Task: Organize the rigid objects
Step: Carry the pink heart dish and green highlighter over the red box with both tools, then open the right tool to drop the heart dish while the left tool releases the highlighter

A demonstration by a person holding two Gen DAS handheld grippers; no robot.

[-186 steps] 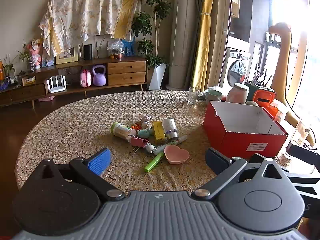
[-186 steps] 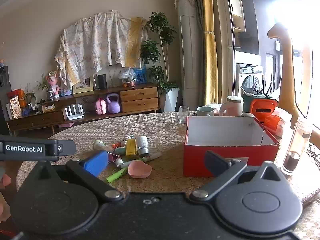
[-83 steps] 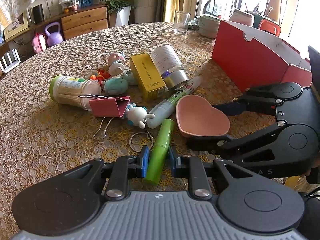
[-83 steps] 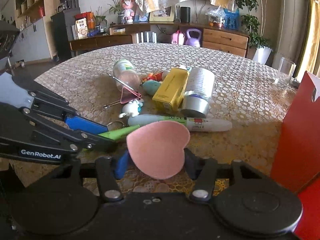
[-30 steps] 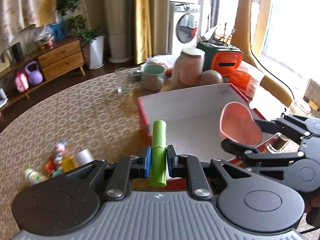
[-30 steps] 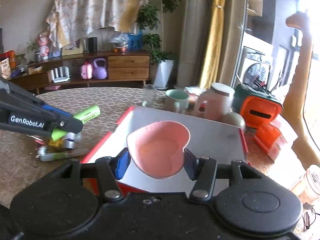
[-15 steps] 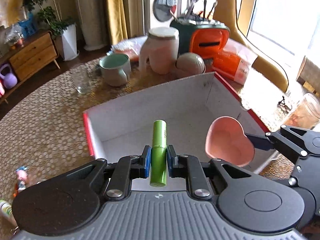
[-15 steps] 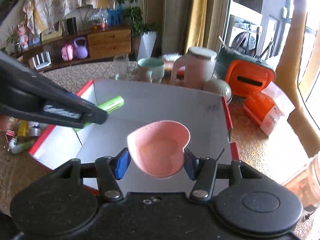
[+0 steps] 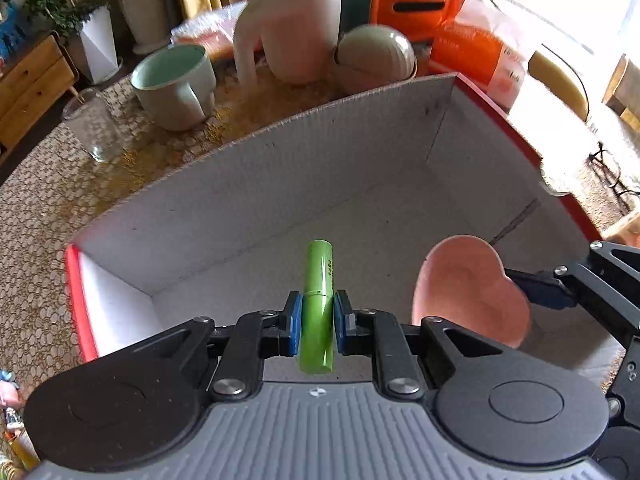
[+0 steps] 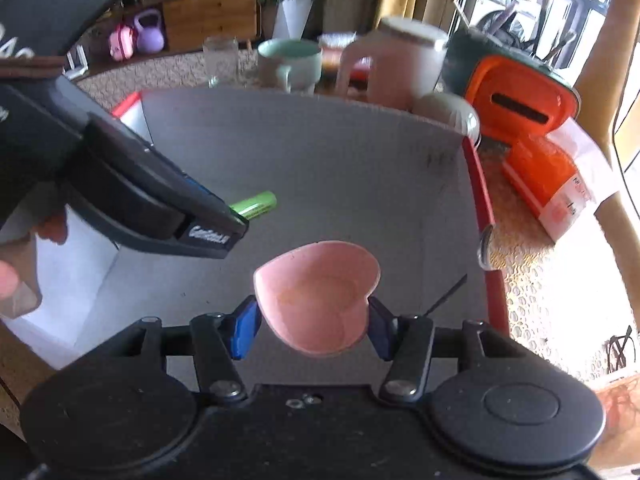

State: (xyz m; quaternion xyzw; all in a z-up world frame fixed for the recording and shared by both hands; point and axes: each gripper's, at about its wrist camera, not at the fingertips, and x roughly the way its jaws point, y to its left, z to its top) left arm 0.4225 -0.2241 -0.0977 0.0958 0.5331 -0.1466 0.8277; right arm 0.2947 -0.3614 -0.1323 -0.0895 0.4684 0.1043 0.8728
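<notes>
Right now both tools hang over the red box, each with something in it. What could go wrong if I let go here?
1. The left tool and right tool sit close together over the red box; opening or withdrawing could knock them together.
2. The pink heart dish looks hard and is above the box floor; dropped, it might bounce or chip.
3. The green tube is round and could roll under the dish.

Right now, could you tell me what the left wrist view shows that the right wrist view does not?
Only the left wrist view shows the blue pads clamping the green tube. Only the right wrist view shows the kettlebell and the pads gripping the pink heart dish. Both show the red box, mug and drinking glass.
</notes>
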